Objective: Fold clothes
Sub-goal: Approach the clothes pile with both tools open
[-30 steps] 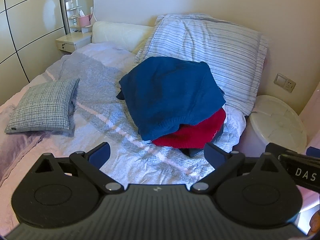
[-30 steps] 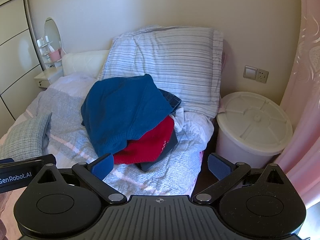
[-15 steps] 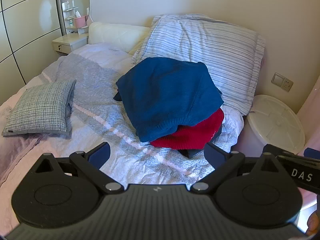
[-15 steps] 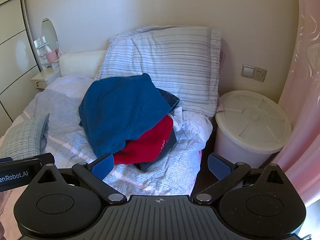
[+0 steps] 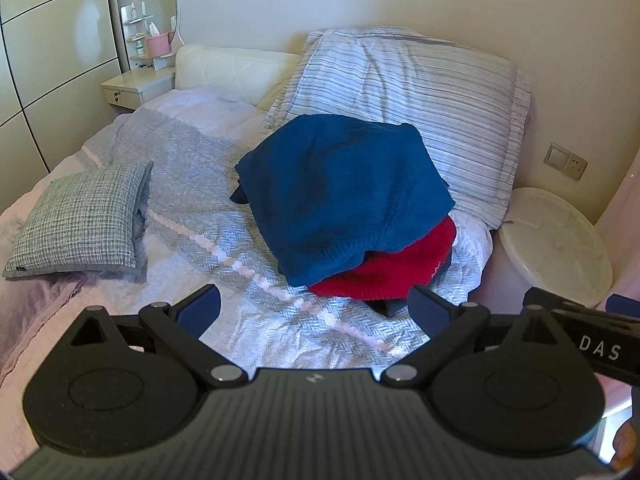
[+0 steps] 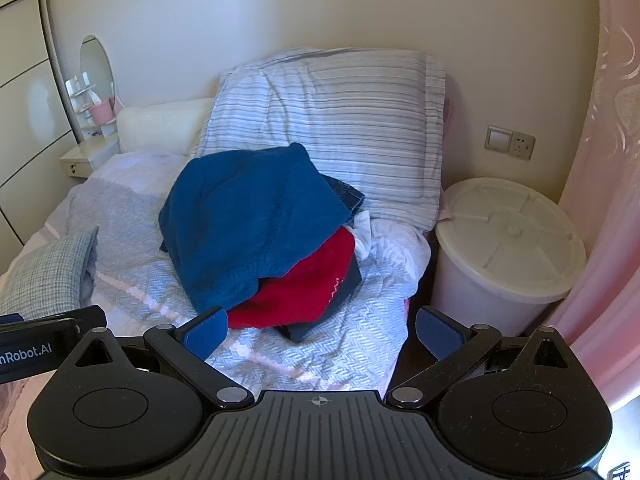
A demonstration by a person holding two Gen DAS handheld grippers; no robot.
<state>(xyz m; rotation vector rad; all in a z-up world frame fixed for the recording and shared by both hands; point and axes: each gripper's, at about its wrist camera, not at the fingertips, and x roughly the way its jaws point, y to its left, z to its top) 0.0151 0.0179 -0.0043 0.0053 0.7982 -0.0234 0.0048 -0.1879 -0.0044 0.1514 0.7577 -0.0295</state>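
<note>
I see my right gripper point(image 6: 320, 326) with fingers point(image 6: 206, 330) wide apart above the bed point(image 6: 328, 344). Near the bed's head edge a blue garment point(image 6: 248, 224) lies on a red one point(image 6: 300, 296).

"DAS" stands on the right gripper point(image 5: 592, 344); "nRobot.AI" (start cut off) on the left gripper point(image 6: 36, 350).

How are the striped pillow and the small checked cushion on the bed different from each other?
The striped pillow stands propped against the wall; the checked cushion lies flat on the bedspread. The striped pillow looks much larger than the checked cushion. The clothes pile leans on the striped pillow, while the checked cushion lies apart from it. Both are grey-white patterned fabric.
</note>
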